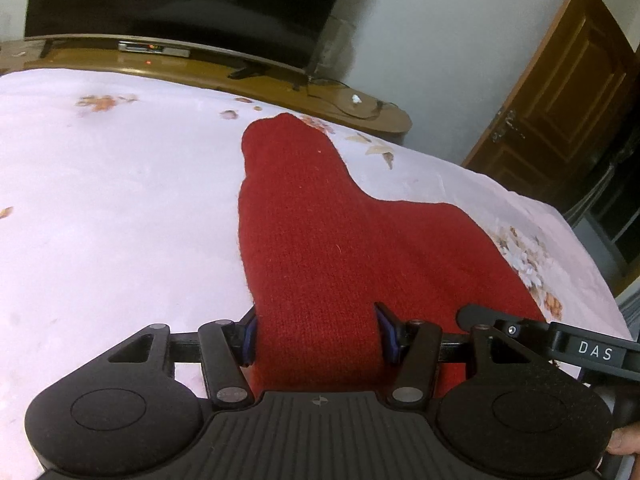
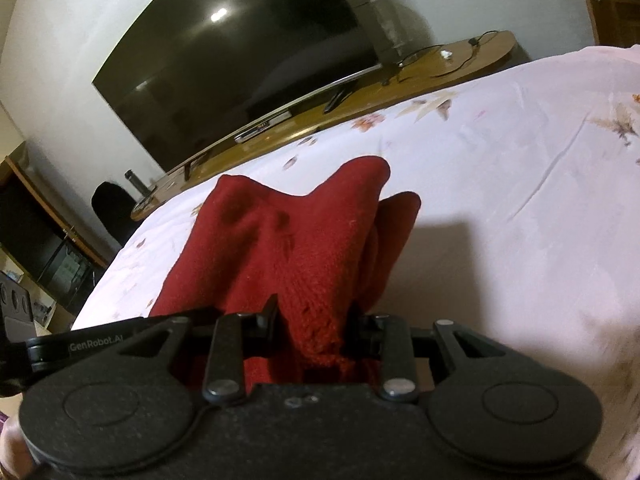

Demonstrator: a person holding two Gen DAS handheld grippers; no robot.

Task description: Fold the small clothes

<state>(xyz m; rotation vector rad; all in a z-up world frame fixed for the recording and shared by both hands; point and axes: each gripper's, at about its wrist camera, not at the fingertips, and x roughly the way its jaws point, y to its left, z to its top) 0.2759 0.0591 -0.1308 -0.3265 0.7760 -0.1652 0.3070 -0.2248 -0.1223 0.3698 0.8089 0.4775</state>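
1. Where a pale pink floral bedsheet covers the bed, a red knitted garment stretches from the near edge toward the far edge, partly lifted.
2. Beyond the far edge, a dark television stands on a wooden cabinet.
3. Left tongs clamp a wide band of the garment.
4. Right tongs pinch a bunched fold of it.

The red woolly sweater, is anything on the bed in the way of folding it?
Nothing visible is. The red knitted sweater is already gripped by both tongs, left and right. The pale flowered bedsheet around it shows no other things, only its leaf print and soft creases.
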